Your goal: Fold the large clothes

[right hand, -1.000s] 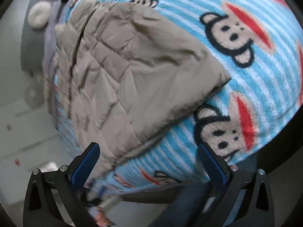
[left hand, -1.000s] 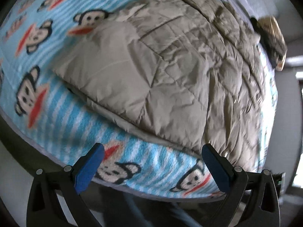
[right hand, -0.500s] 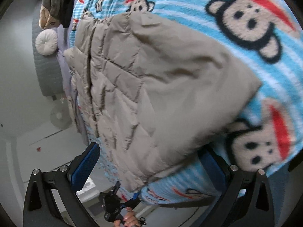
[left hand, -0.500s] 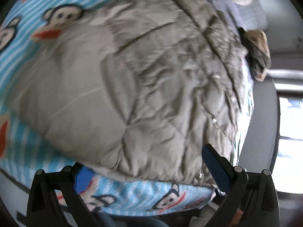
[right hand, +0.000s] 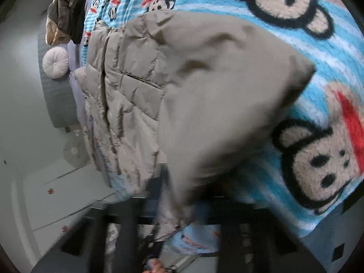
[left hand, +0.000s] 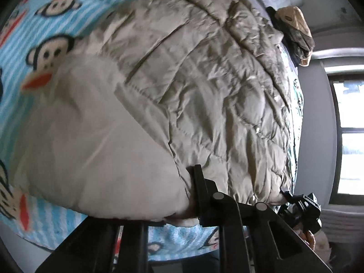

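A beige quilted jacket [left hand: 193,79] lies spread on a bed covered by a blue striped monkey-print blanket [left hand: 52,52]. My left gripper [left hand: 192,201] is at the jacket's near hem, its jaws closing with the smooth fabric pinched between them. In the right wrist view the same jacket [right hand: 204,91] covers the blanket [right hand: 318,154]. My right gripper [right hand: 179,201] is blurred at the near hem, jaws closing with the fabric bunched between them. The right gripper [left hand: 302,207] also shows low on the right in the left wrist view, at the jacket's other corner.
A pile of brown and dark clothes [left hand: 293,29] sits at the bed's far end, beside a round white cushion [right hand: 55,62] and a grey headboard [right hand: 56,100]. A window [left hand: 350,136] is on the right. A small fan [right hand: 74,151] stands on the pale floor.
Both grippers went from wide open to closed on the jacket's near hem. The left gripper slid sideways along the hem and closer to the fabric; the right one rolled a little.
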A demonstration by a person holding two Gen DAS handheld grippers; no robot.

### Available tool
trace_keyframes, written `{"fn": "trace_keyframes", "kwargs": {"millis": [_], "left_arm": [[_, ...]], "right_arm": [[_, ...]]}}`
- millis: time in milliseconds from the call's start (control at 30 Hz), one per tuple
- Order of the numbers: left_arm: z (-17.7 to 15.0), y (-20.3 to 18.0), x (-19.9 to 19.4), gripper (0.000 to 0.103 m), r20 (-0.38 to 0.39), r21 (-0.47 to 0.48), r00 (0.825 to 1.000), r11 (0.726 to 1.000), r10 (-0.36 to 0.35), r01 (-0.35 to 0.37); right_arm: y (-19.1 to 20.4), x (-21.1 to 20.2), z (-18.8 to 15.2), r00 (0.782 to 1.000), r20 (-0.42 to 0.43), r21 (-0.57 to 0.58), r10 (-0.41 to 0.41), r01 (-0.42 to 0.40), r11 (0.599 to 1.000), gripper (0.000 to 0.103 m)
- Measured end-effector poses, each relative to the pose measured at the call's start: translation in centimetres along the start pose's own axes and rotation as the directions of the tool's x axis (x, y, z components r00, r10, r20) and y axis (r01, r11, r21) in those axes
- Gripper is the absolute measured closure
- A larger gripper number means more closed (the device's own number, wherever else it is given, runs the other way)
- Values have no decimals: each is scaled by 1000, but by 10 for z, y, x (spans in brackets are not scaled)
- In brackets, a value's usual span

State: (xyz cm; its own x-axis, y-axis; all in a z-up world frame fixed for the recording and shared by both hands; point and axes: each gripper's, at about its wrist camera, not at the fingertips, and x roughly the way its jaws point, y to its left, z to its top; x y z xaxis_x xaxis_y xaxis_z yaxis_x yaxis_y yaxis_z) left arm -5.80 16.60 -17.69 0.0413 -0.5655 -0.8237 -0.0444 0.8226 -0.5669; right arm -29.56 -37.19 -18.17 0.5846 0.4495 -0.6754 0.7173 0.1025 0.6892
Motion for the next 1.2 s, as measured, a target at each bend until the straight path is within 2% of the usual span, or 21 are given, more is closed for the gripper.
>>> {"fn": "trace_keyframes", "kwargs": {"millis": [200,333,400,500,600,667,767,867,1033,1200], "left_arm": [[18,-26,-35,89,104,37,994,999,-29,25],[47,-58,-67,89,177,43,983,999,-40,33],[69,-83,-84,89,229,78,973,997,-34,17],[102,-113,-99,89,290,107,957,994,-11,-21],[147,-144,-102,89,349,119,937,990,25,-71],[179,-160,-99,89,374,122,926,988,42,-94],[228,-171,-83,89,359,105,930,986,84,-129],[276,-169,-56,89,324,100,937,980,129,-170],[338,-151,12,88,235,109,948,963,216,-246],[374,-131,66,88,141,80,956,960,257,-270]], "right_arm": [[45,-14,-1,1000,5,-175,-26,27,984,94],[92,-23,15,1000,-9,-284,-20,17,959,95],[128,-26,26,1000,-16,-349,-14,8,937,96],[192,-28,49,1000,-23,-469,2,-13,883,96],[252,-19,79,998,-53,-552,20,-46,833,96],[286,-6,96,998,-54,-605,8,-40,795,96],[328,17,125,999,-42,-644,-28,-6,765,96],[356,50,154,997,-20,-650,-77,46,759,96],[363,110,193,989,9,-591,-149,125,796,96],[358,165,219,975,56,-574,-213,206,792,96]]}}
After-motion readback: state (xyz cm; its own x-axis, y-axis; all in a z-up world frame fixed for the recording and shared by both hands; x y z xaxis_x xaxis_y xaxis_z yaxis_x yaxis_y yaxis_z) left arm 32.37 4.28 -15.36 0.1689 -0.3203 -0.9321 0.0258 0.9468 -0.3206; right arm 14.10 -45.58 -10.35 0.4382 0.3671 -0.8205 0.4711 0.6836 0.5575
